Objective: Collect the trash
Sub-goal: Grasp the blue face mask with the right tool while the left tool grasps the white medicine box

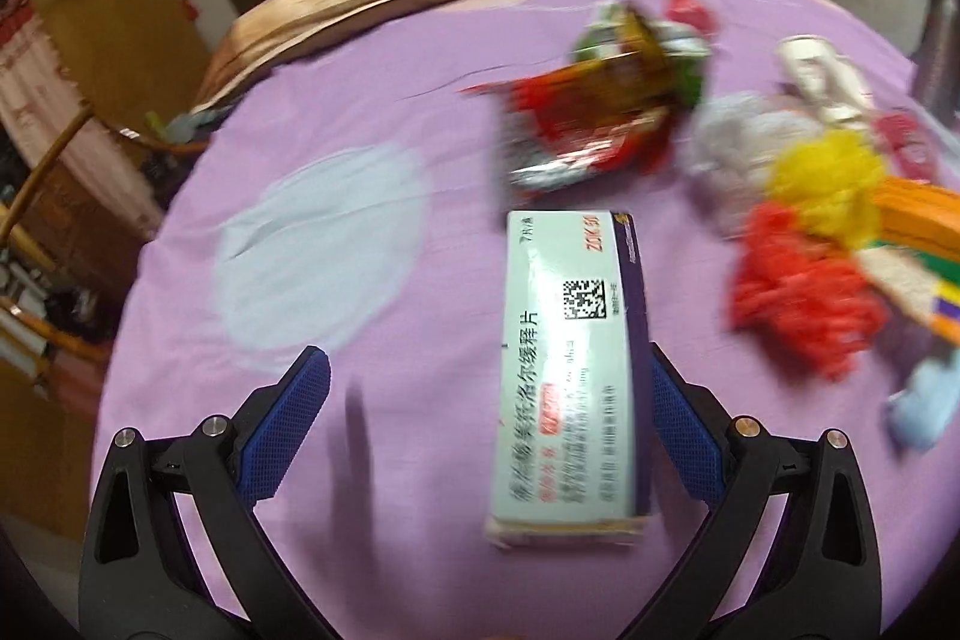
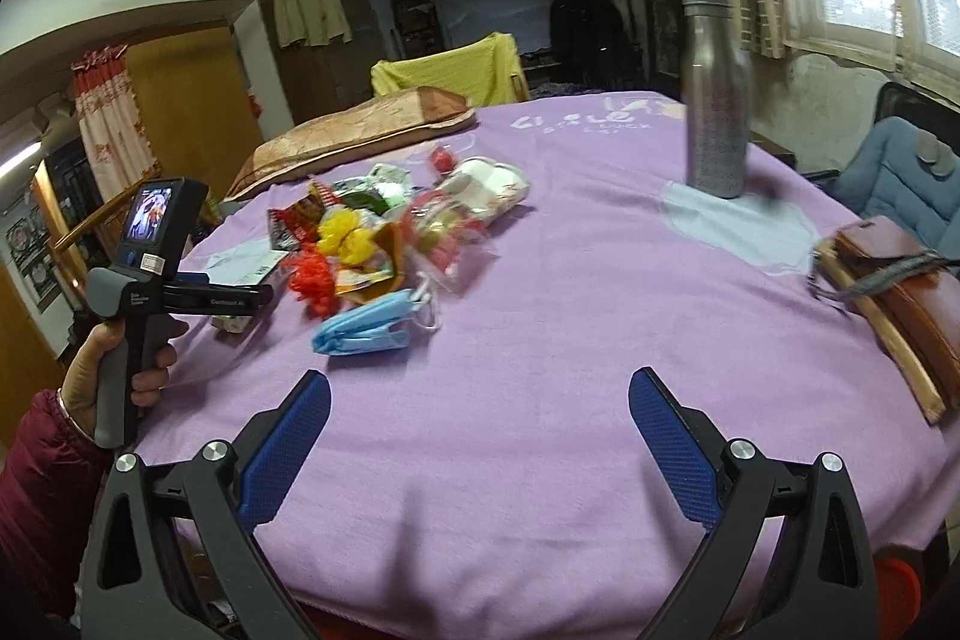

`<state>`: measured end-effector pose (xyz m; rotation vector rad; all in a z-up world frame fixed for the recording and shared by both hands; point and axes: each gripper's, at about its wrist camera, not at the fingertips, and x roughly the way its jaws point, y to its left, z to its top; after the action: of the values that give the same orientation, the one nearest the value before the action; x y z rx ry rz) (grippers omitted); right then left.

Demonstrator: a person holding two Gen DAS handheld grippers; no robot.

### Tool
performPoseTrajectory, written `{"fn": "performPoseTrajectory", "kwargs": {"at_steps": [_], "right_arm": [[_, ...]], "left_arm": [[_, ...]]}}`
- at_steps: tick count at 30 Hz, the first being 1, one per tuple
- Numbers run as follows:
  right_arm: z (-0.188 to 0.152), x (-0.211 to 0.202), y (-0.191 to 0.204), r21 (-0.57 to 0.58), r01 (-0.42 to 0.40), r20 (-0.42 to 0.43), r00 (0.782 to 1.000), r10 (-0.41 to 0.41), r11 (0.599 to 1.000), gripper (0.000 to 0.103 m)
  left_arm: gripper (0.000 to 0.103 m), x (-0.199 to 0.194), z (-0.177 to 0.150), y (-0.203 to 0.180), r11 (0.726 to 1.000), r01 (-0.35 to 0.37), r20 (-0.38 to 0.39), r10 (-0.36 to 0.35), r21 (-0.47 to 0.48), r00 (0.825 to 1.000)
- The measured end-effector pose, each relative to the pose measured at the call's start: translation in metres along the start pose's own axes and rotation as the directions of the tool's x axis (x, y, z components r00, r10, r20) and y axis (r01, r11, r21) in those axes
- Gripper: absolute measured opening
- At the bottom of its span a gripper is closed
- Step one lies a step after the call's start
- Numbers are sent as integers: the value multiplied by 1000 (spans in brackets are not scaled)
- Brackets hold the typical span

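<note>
A white medicine box lies on the purple cloth between the fingers of my left gripper. The gripper is open, and the box rests close against its right finger. Beyond the box lies a heap of trash: a red and silver snack wrapper, a yellow crumple, a red crumple and white tissue. In the right wrist view the same heap includes a blue face mask. My right gripper hovers open over bare cloth, short of the heap.
A metal bottle stands far right on the cloth. A brown case lies at the right edge and a brown cushion at the back. A hand holds the left gripper's handle. A blue chair stands beyond the table.
</note>
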<state>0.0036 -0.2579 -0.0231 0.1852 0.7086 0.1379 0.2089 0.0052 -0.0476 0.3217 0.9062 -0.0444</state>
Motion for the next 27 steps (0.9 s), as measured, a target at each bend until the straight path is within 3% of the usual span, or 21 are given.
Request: {"fn": "performPoseTrajectory", "kwargs": {"at_steps": [2,5,10,18,20,22,23,24,27], "right_arm": [[2,8,9,-15,-27,-18,999,27,1000,97],[5,25,27,-58,-70,-67,996,66,996,97],[10,65,52,-82,-108,-172,981,92,991,97],[31,114,63,14,-144,-267,953,143,989,97],[35,123,59,45,-135,-270,952,142,990,85],[34,123,52,75,-151,-267,949,166,986,39],[34,118,44,100,-166,-249,950,186,981,34],[33,113,39,113,-173,-235,952,195,979,19],[31,88,21,144,-186,-176,962,210,972,16]], "left_arm": [[97,4,-1,6,1000,-9,-15,9,0,1000],[98,12,1,13,999,48,-43,-49,-23,998],[97,27,5,36,971,188,-78,-201,-148,976],[98,25,2,30,974,178,-80,-191,-141,978],[98,25,3,30,974,178,-80,-191,-141,978],[98,26,3,30,974,178,-80,-190,-141,979],[98,26,3,29,974,179,-79,-191,-140,978],[98,26,3,30,974,180,-79,-193,-140,978],[97,25,2,32,972,191,-72,-202,-140,977]]}}
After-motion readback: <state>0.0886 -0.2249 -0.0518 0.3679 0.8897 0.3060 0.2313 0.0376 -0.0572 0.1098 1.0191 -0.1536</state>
